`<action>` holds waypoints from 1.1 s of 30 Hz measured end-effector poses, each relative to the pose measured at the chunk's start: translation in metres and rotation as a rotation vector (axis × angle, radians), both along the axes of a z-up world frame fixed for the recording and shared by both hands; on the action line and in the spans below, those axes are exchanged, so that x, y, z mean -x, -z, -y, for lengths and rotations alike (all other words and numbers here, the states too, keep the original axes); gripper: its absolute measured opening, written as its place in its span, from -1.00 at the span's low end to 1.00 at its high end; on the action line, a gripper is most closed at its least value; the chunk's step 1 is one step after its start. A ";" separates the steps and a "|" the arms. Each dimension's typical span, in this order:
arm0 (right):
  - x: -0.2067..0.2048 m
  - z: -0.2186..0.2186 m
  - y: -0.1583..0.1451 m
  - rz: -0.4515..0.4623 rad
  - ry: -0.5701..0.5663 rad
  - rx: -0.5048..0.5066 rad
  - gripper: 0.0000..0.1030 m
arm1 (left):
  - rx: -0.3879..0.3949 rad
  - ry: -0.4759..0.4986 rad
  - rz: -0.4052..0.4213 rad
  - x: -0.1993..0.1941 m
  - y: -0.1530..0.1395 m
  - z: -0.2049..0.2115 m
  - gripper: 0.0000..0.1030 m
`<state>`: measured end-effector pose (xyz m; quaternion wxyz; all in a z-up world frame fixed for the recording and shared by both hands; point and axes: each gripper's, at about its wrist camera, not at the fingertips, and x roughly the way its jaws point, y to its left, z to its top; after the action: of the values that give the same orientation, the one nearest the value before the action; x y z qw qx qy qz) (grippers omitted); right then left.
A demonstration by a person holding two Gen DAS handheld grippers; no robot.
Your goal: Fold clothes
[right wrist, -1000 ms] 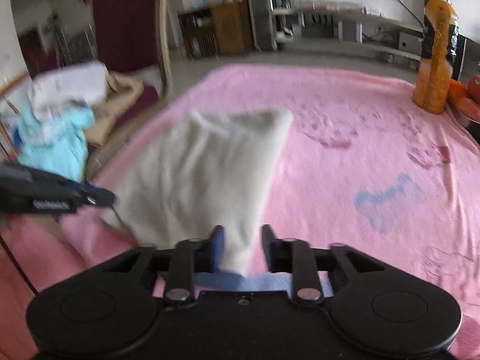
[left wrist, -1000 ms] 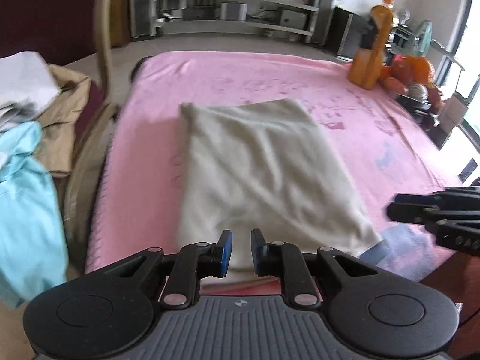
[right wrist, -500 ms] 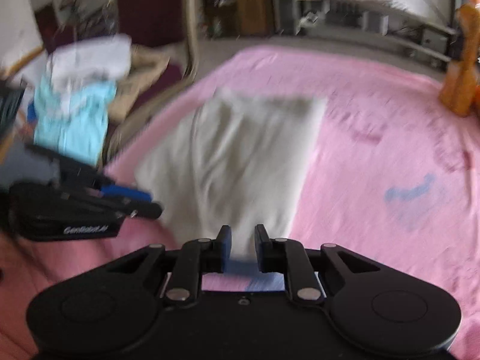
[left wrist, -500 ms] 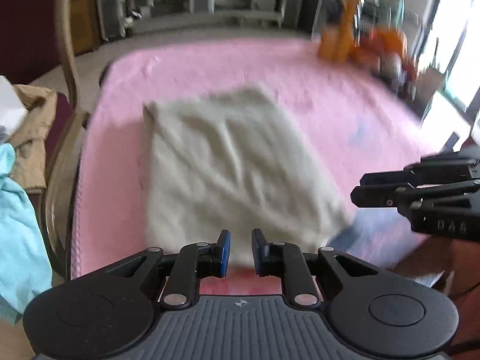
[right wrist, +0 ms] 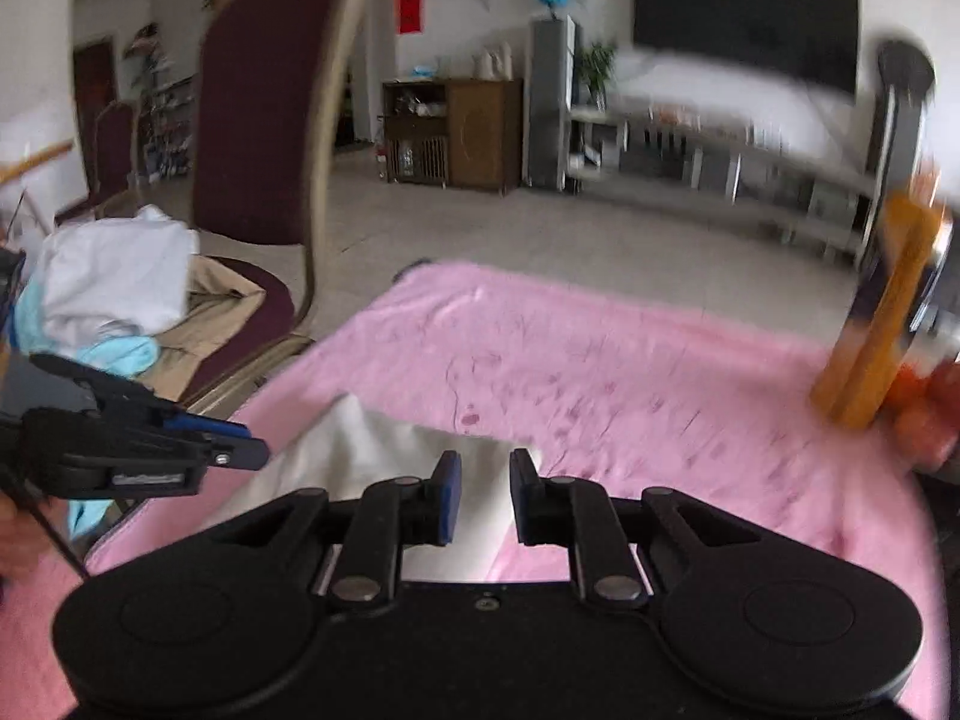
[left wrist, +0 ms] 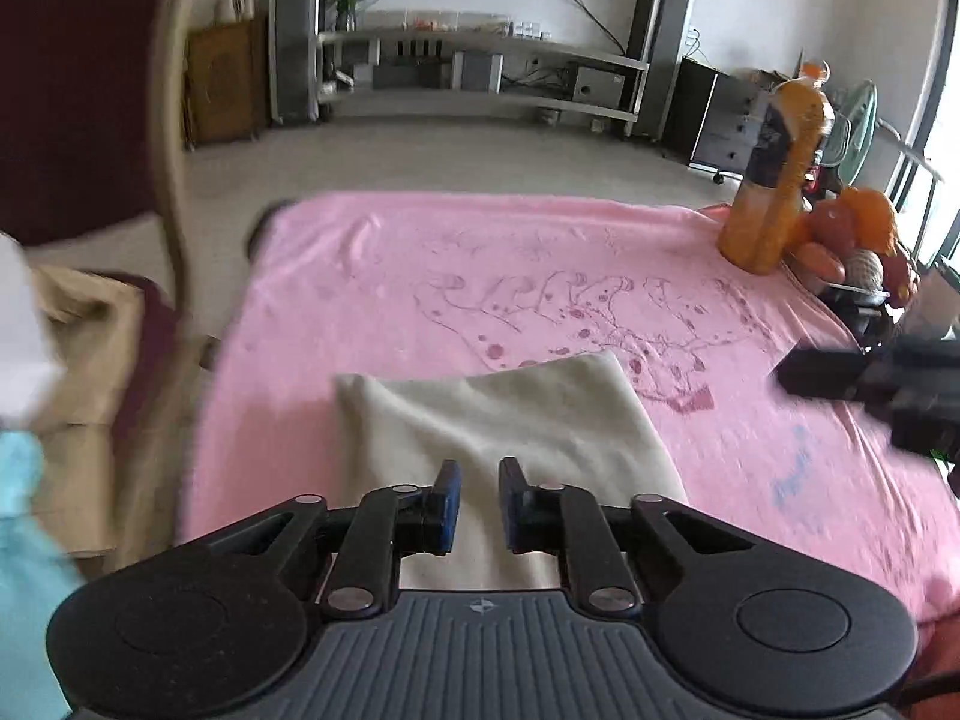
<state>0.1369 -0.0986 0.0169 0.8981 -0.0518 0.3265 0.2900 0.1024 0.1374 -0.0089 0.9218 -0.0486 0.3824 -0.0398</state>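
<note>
A cream cloth lies on the pink blanket that covers the table. Its near edge rises up into my left gripper, whose jaws are closing with the cloth between the blue pads. In the right wrist view the same cloth slopes up from the blanket into my right gripper, which is shut on its edge. Each gripper shows in the other's view: the right one blurred at the right, the left one at the left.
An orange bottle and fruit stand at the table's far right corner. A maroon chair at the left carries a pile of white, tan and turquoise clothes. A shelf unit stands beyond the floor.
Both grippers have moved forward over the table and a little up, bringing the cloth's near edge along. Less of the cloth shows ahead of them, and more of the room.
</note>
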 end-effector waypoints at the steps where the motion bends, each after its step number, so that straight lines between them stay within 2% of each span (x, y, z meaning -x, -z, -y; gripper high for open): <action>1: -0.013 0.000 0.016 -0.054 0.005 -0.047 -0.72 | 0.021 0.005 -0.006 -0.011 0.010 0.000 -0.83; 3: -0.035 -0.001 0.045 -0.176 0.007 -0.160 -0.77 | 0.025 0.000 -0.030 -0.027 0.029 -0.002 -0.88; 6: -0.068 -0.001 0.089 -0.435 -0.048 -0.412 -0.77 | 0.004 -0.057 -0.083 -0.047 0.057 -0.010 -0.91; 8: -0.086 -0.009 0.121 -0.585 -0.078 -0.498 -0.77 | 0.095 -0.135 -0.078 -0.051 0.061 -0.027 -0.83; 9: -0.093 -0.011 0.134 -0.610 -0.064 -0.506 -0.94 | 0.117 -0.188 -0.063 -0.052 0.061 -0.036 -0.84; 11: -0.102 -0.006 0.149 -0.598 -0.016 -0.557 -1.00 | 0.137 -0.266 -0.038 -0.055 0.061 -0.048 -0.81; 13: -0.109 0.005 0.154 -0.531 0.088 -0.578 -1.00 | 0.140 -0.323 -0.015 -0.058 0.061 -0.056 -0.80; 14: -0.111 0.013 0.154 -0.482 0.157 -0.578 -1.00 | 0.128 -0.355 0.006 -0.058 0.058 -0.056 -0.81; 16: -0.117 0.033 0.156 -0.422 0.256 -0.611 -0.97 | 0.045 -0.415 0.069 -0.055 0.045 -0.051 -0.92; 18: -0.119 0.049 0.155 -0.386 0.341 -0.623 -0.79 | 0.030 -0.378 0.128 -0.054 0.031 -0.051 -0.90; 20: -0.122 0.056 0.154 -0.388 0.338 -0.672 -0.79 | 0.070 -0.304 0.138 -0.054 0.026 -0.047 -0.90; 22: -0.125 0.051 0.154 -0.422 0.282 -0.722 -0.79 | 0.094 -0.202 0.102 -0.062 0.032 -0.037 -0.85; 25: -0.125 0.025 0.156 -0.489 0.149 -0.720 -0.79 | 0.006 -0.131 0.046 -0.076 0.050 -0.021 -0.85; 26: -0.125 0.017 0.158 -0.514 0.105 -0.709 -0.79 | -0.021 -0.142 0.040 -0.080 0.055 -0.019 -0.82; 28: -0.122 0.000 0.162 -0.533 0.074 -0.649 -0.85 | -0.045 -0.207 0.036 -0.086 0.064 -0.024 -0.77; 29: -0.120 -0.002 0.164 -0.518 0.096 -0.616 -0.97 | -0.048 -0.246 0.041 -0.088 0.067 -0.029 -0.73; 33: -0.121 0.026 0.166 -0.416 0.284 -0.651 -1.00 | -0.050 -0.477 0.083 -0.083 0.055 -0.047 -0.82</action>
<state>0.2583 -0.1251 -0.1496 0.8137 0.3404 0.3961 0.2554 0.1855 0.1843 -0.0639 0.9209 -0.1131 0.3229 0.1867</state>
